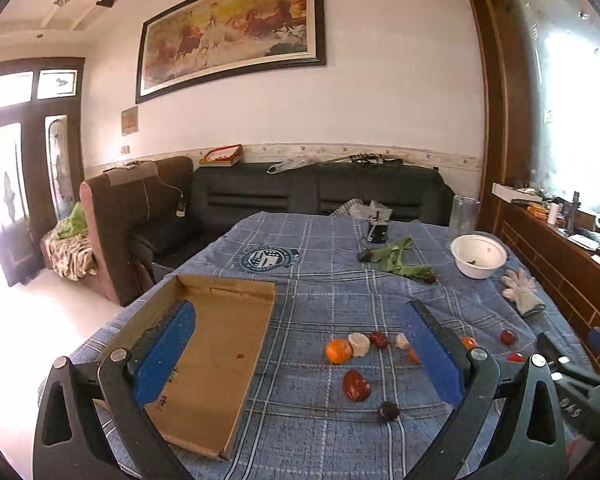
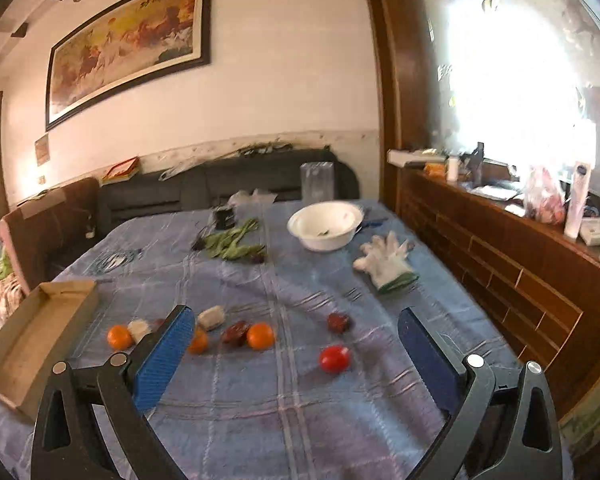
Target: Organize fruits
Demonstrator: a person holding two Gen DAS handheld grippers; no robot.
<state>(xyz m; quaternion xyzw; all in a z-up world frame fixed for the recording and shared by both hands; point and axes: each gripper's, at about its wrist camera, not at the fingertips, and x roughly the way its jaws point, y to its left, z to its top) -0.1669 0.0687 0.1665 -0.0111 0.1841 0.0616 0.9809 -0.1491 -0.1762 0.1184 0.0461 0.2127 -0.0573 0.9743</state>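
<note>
Cardboard tray (image 1: 220,344) lying empty at surface's left edge, being kept ready for fruit. Oranges (image 2: 260,336), tomato (image 2: 334,358) being left scattered mid-cloth. Left gripper (image 1: 300,352), right gripper (image 2: 296,344): fingers being held apart, nothing gripped.

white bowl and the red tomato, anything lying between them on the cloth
Bare cloth only between the white bowl and the red tomato, as the right wrist view shows.
</note>
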